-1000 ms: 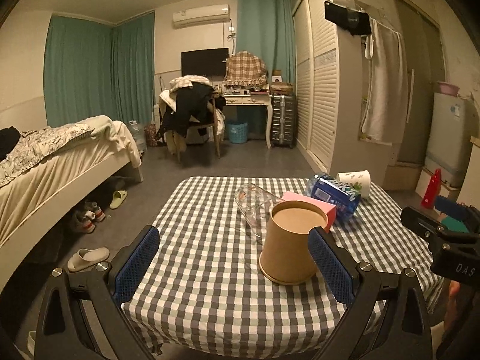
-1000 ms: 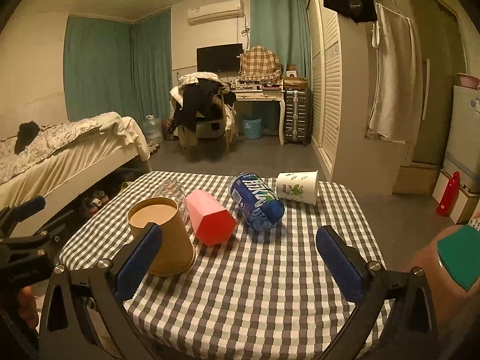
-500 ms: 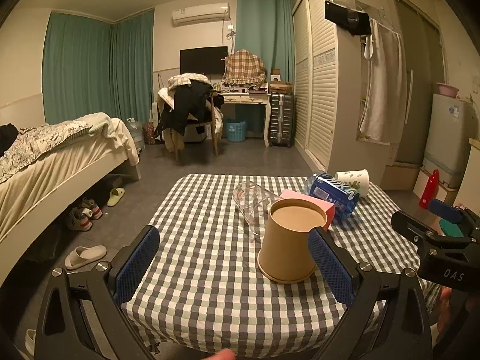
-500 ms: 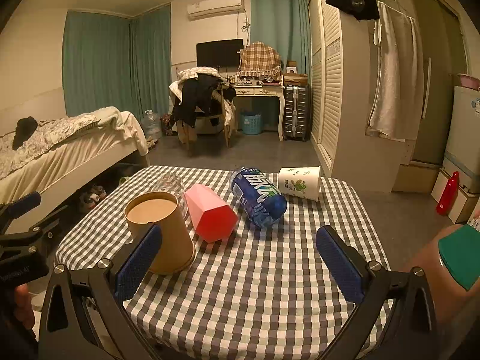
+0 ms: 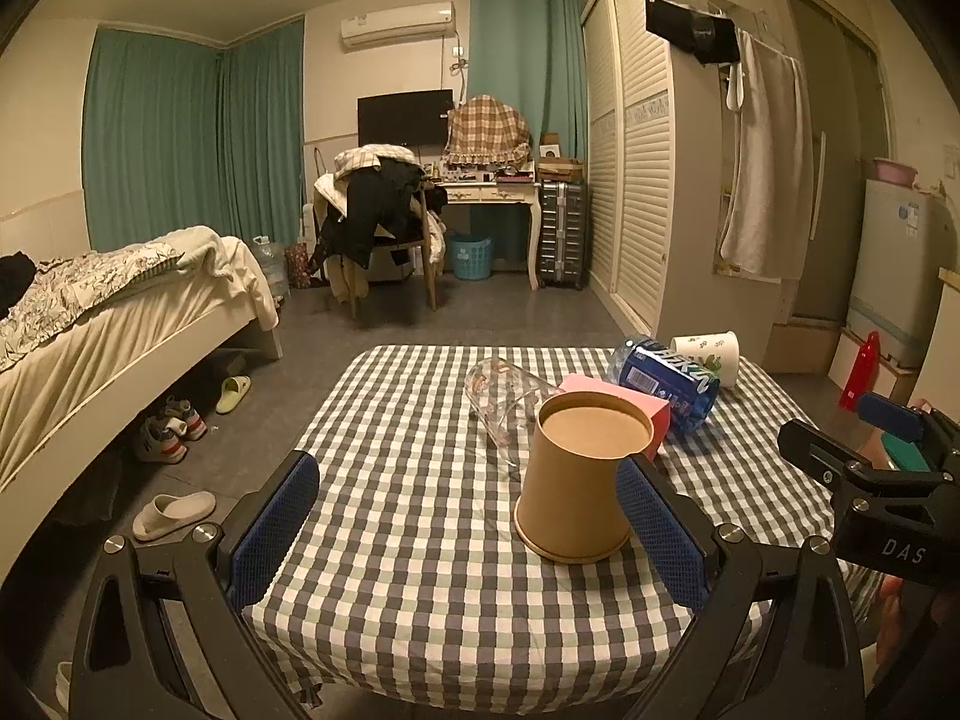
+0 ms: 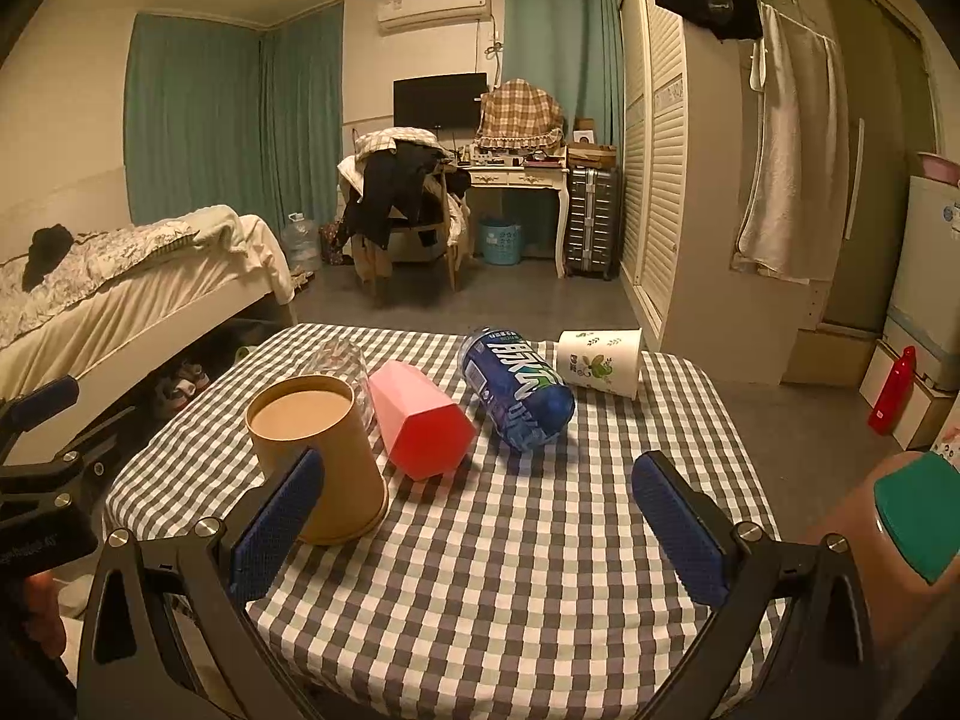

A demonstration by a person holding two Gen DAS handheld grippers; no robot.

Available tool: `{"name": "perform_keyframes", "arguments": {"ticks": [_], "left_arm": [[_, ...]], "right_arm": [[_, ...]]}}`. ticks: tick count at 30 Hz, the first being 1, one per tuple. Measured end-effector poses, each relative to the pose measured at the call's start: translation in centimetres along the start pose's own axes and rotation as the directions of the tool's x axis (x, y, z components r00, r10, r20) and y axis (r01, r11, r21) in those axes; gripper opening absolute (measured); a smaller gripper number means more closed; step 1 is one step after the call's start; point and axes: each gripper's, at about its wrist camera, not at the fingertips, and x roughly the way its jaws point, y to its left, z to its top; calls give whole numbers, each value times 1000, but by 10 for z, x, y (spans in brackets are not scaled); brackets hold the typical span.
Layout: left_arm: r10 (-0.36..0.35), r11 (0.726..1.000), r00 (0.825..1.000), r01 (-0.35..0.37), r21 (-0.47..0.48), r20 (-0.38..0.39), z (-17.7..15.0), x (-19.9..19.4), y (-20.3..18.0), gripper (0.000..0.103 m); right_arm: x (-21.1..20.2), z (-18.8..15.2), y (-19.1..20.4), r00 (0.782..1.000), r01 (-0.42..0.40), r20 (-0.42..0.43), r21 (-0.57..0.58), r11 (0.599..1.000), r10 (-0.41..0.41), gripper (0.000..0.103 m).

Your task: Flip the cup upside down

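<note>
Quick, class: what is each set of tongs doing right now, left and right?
Left tongs: open, holding nothing; the brown paper cup stands beside the right finger.
Right tongs: open, holding nothing.

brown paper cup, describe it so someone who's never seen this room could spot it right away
On the checked tablecloth, look to the near left corner as the right wrist camera sees it. The brown paper cup stands there mouth down, its flat base on top. Unlike the clear glass, pink cup, blue bottle and white cup, which lie on their sides, it alone stands.
</note>
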Motion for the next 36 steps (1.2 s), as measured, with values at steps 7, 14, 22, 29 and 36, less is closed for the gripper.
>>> {"name": "perform_keyframes", "arguments": {"ticks": [7,14,22,29,36], "left_arm": [[4,1000,1000,-4,3,-4,-2,1,-1,102],[4,1000,1000,-4,7,-12,-4,3,0,102],[3,1000,1000,-3,6,-13,-3,4,0,102],[5,1000,1000,-5,8,-14,-3,4,0,102],[6,1000,1000,-5,8,-16,-4,3,1,102]], "right_arm": [[4,-2,0,1000,3,-6,-9,1000,-3,103],[6,-4,1,1000,5,-14,-10,1000,-5,103],[7,-4,2,1000,6,-16,-9,1000,-6,103],[7,-4,2,1000,8,-17,-9,1000,-8,103],[6,-4,2,1000,8,-18,-9,1000,-9,103]]}}
